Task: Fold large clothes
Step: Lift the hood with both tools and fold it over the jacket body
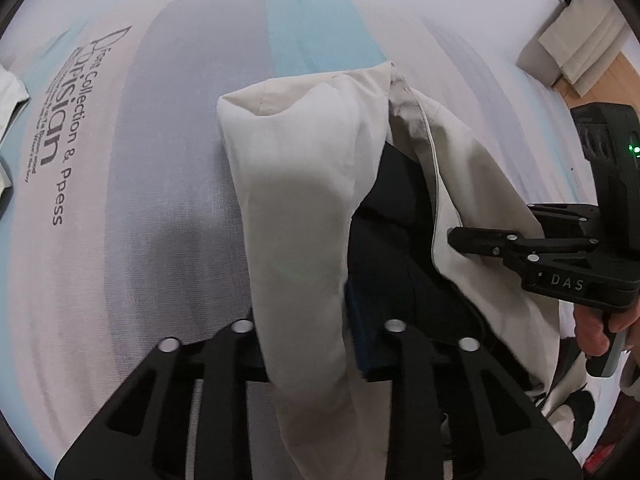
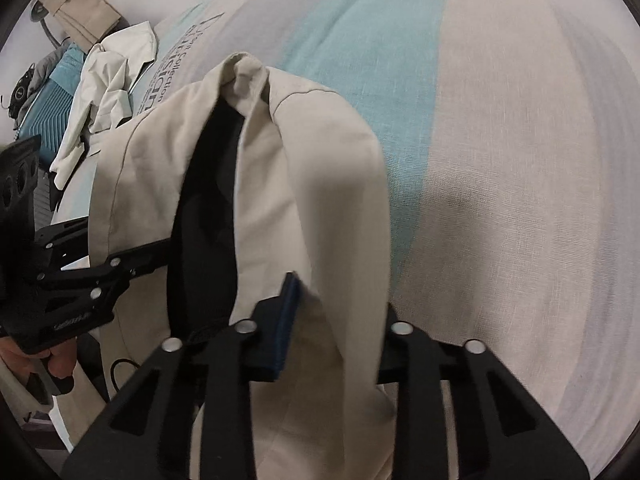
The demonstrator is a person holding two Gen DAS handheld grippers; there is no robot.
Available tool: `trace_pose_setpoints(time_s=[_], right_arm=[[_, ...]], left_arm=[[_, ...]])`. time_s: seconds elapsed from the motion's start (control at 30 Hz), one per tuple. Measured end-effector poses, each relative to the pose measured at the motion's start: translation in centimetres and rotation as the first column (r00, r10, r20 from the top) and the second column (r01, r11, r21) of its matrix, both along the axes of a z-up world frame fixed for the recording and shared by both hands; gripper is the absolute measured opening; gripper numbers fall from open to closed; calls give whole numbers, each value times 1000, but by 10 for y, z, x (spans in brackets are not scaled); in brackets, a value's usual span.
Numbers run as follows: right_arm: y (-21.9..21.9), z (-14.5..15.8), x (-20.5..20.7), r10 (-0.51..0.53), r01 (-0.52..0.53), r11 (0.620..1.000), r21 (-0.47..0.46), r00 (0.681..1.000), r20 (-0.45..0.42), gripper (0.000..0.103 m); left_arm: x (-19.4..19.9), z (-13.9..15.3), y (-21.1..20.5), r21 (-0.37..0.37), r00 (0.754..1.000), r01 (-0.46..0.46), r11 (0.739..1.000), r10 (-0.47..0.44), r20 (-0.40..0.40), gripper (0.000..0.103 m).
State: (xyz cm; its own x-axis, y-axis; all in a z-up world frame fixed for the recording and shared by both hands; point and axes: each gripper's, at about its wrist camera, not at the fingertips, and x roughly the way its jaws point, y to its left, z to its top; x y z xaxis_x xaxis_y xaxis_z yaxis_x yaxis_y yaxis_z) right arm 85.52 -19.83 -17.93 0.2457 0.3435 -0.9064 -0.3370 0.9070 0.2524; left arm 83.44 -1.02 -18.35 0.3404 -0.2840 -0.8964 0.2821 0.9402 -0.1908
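Hanging between both tools over the striped bedsheet (image 1: 168,184): a cream jacket (image 1: 296,184) with dark lining. Pinched by the left gripper (image 1: 312,344) on one fold, by the right gripper (image 2: 320,320) on another fold alongside, jaws clamped on cloth.

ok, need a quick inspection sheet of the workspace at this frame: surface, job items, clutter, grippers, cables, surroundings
Surface: striped bedsheet with printed lettering.
Job's things: beige garment with a dark lining, bunched and lifted off the sheet.
Clutter: crumpled pale shirt at the far corner.
Grippers: left gripper and right gripper each shut on the beige garment.
Cables: thin dark loop, unclear what it is.
Surroundings: beige curtain, wooden floor.
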Motion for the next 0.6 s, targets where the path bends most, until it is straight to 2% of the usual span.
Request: trace_pose_setpoints(time_s=[0.07,0.17,0.4,0.6], right_arm=[[2,3,-4,-7,7,1000,-7,1000,23,16],[1,8,-9,-21,21,1000,-2,999,48,12],[7,40,-29,-19,21,1000,-10,991,132,10],[13,77,-58,-2,11,999,-37,976,220,10]], left_arm=[[-4,2,0,-1,1000,0,1000,0,9,14],[-8,8,2,7,1000,-6,1000,5,21,9],[-23,38,2,51,997,10,999,-14,74,6],[-40,67,5,55,993,-5,998,-2,114,5]])
